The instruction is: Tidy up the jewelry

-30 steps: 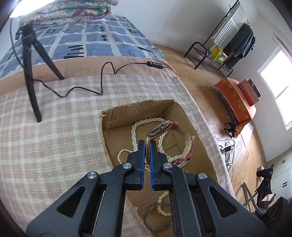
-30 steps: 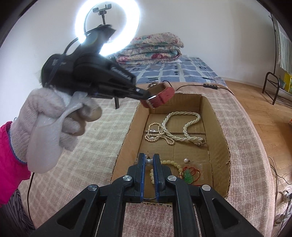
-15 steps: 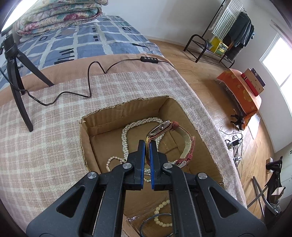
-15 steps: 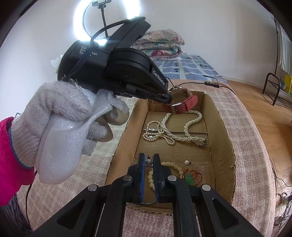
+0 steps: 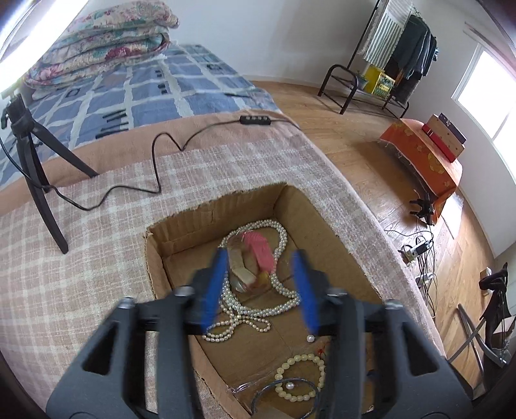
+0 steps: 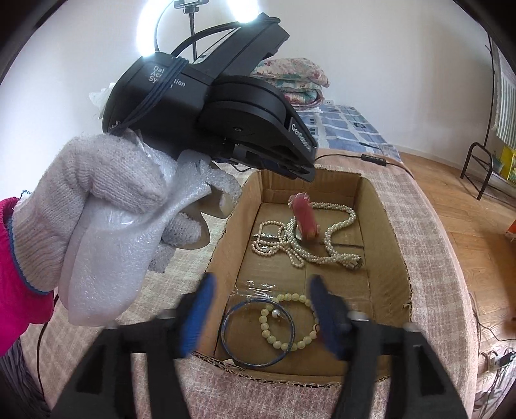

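A: Jewelry fills the cardboard box (image 6: 391, 232) sunk into the checked blanket (image 5: 80, 258). Nearest the right gripper (image 6: 261, 317), whose blue-padded jaws stand wide apart with nothing between them, lie a thin blue bangle (image 6: 258, 333) and a pale bead bracelet (image 6: 290, 322), with a small loose pearl (image 6: 275, 313) inside the ring.

B: And farther in?

A: A long pearl necklace (image 6: 322, 238) sprawls over the far half of the box floor. On top of it sits a watch with a red strap (image 6: 304, 219), blurred in both views. It is touching the pearls as far as I can tell.

B: The left gripper?

A: The left gripper (image 5: 262, 288) is above the box with its jaws spread, gripping nothing; the watch (image 5: 254, 258) shows beyond and between them, apart from both. From the right wrist, a white-gloved hand (image 6: 106, 196) holds it by a handle wrapped in bubble film.

B: Any writing?

A: White lettering on its black body, partly hidden by a cable: "Dat", "Acc…tion", "Sy". More letters near the nose are too skewed to read.

B: Behind?

A: A tripod (image 5: 32, 154), a black cable with an inline switch (image 5: 256, 120), a folded floral quilt (image 5: 96, 42), and a ring light (image 6: 200, 22).
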Demonstrator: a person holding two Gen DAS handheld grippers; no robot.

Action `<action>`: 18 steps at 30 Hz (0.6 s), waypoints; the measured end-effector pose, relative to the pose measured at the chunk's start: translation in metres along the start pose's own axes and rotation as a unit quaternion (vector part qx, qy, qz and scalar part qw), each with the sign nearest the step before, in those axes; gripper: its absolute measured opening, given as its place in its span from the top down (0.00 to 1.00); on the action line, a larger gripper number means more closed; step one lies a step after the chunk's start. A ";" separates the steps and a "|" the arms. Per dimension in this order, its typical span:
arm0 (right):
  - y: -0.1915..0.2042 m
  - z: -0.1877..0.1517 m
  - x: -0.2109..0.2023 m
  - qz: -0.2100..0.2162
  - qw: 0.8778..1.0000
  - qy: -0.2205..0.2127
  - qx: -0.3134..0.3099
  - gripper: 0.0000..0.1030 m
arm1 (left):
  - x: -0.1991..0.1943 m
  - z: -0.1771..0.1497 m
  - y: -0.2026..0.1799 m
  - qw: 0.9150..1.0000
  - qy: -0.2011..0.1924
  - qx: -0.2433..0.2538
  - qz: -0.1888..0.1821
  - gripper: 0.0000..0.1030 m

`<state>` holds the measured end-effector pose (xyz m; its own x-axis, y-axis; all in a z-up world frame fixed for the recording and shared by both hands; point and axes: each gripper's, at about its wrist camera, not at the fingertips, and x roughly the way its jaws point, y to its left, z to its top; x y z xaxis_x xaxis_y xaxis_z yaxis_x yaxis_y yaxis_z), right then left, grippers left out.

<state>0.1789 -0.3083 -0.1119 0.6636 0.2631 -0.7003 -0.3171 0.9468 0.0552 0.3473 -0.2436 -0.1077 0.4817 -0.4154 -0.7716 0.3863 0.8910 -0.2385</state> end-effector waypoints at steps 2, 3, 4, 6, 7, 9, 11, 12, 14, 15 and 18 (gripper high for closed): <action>0.002 0.001 -0.004 -0.002 1.000 -0.006 -0.003 0.15 | -0.005 0.000 -0.002 1.000 -0.010 0.008 0.009 0.43; 0.003 0.001 -0.004 -0.004 1.000 -0.006 -0.005 0.14 | -0.007 0.000 -0.003 1.000 -0.011 0.011 0.011 0.41; 0.004 0.002 -0.005 -0.013 1.000 -0.005 -0.006 0.11 | -0.009 0.000 -0.002 1.000 -0.011 0.011 0.010 0.39; 0.006 0.003 -0.007 -0.025 1.000 -0.009 -0.007 0.05 | -0.013 0.001 -0.002 1.000 -0.014 0.009 0.010 0.37; 0.006 0.003 -0.008 -0.028 1.000 -0.010 -0.007 0.04 | -0.016 0.001 -0.001 1.000 -0.015 0.008 0.010 0.35; 0.006 0.004 -0.010 -0.036 0.999 -0.010 -0.008 0.03 | -0.020 0.001 0.000 1.000 -0.017 0.006 0.012 0.30; 0.007 0.008 -0.011 -0.050 0.999 -0.011 -0.008 0.00 | -0.026 0.001 0.001 1.000 -0.022 0.003 0.014 0.27; 0.007 0.009 -0.014 -0.056 0.998 -0.013 -0.009 0.00 | -0.029 0.001 0.002 1.000 -0.024 0.001 0.015 0.27; 0.008 0.011 -0.018 -0.062 0.998 -0.015 -0.008 0.00 | -0.035 0.001 0.003 1.000 -0.026 0.000 0.017 0.27; 0.008 0.012 -0.020 -0.063 0.998 -0.017 -0.006 0.00 | -0.039 0.001 0.004 0.999 -0.028 0.000 0.019 0.26; 0.010 0.012 -0.028 -0.073 0.997 -0.020 -0.006 0.00 | -0.050 0.000 0.007 0.999 -0.032 -0.002 0.024 0.26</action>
<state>0.1655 -0.3039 -0.0829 0.7299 0.1298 -0.6711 -0.2230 0.9733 -0.0543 0.3262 -0.2169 -0.0707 0.5500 -0.3822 -0.7426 0.3583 0.9111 -0.2036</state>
